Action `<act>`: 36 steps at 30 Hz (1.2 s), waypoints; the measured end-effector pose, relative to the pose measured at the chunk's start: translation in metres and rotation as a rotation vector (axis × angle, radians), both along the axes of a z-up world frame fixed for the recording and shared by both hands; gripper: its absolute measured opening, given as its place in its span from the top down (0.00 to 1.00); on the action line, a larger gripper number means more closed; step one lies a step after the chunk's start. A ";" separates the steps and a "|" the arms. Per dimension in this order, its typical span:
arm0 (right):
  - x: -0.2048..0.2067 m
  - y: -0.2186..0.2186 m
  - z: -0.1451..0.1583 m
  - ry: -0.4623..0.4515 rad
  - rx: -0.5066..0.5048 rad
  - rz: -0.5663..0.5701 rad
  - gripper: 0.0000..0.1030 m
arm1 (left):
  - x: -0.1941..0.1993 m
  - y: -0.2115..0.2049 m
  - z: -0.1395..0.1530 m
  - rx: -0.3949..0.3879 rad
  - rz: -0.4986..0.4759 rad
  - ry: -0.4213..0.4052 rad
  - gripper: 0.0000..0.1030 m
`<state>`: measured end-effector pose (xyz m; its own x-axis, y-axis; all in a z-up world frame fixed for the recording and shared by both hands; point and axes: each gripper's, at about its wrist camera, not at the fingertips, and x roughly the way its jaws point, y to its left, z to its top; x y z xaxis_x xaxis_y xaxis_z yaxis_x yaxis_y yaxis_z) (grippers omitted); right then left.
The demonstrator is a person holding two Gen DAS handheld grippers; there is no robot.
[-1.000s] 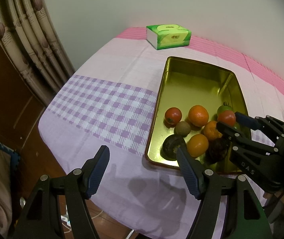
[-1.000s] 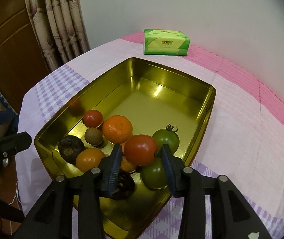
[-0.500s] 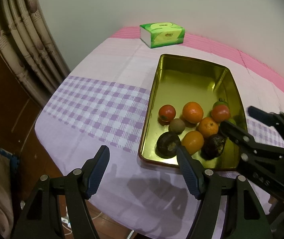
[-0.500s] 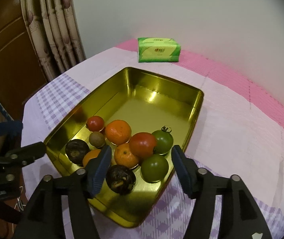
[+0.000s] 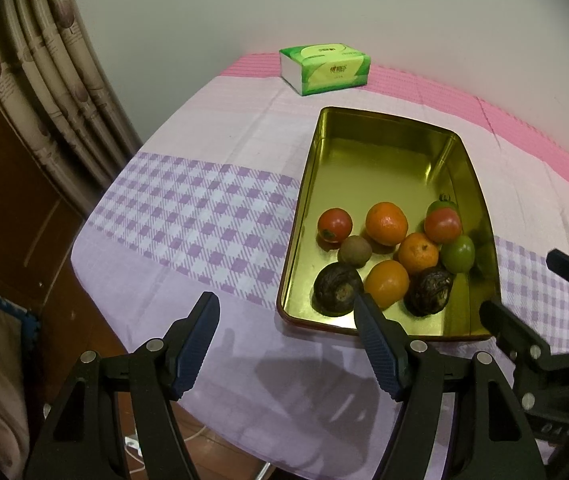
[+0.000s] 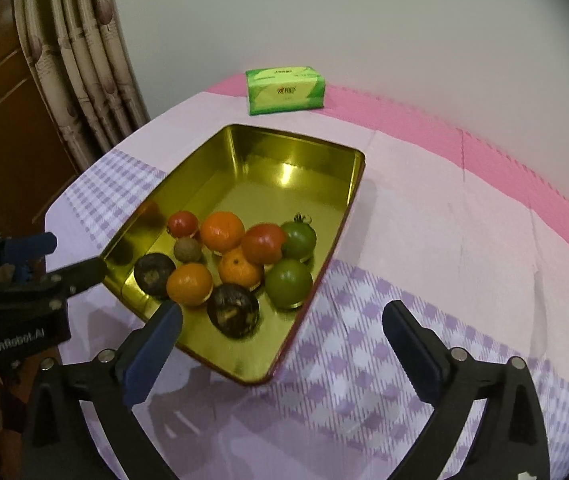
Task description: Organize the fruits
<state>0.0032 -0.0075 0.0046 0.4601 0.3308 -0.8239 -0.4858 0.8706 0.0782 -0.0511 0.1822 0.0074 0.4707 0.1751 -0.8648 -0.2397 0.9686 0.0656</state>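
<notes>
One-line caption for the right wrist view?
Right claw open and empty above the near end of a gold tray holding nine fruits; green tissue pack behind.

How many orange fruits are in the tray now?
3, clustered at the tray's near end: one farthest back beside the small red one, one in the middle, one nearest, between the two dark fruits. None looks hidden.

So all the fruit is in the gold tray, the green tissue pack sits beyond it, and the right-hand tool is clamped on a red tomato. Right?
Not quite. The right gripper holds nothing: its jaws have just opened wide, and the red tomato lies in the gold tray, as the right wrist view shows. The rest holds.
</notes>
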 end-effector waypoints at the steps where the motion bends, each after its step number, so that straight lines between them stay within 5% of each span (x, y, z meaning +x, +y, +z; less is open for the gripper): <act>1: -0.002 -0.001 -0.001 0.003 -0.005 -0.001 0.02 | 0.000 0.000 0.000 0.001 0.000 0.001 0.32; 36: -0.009 0.013 -0.019 0.049 -0.064 0.040 0.02 | 0.002 -0.002 -0.005 0.003 -0.021 0.015 0.32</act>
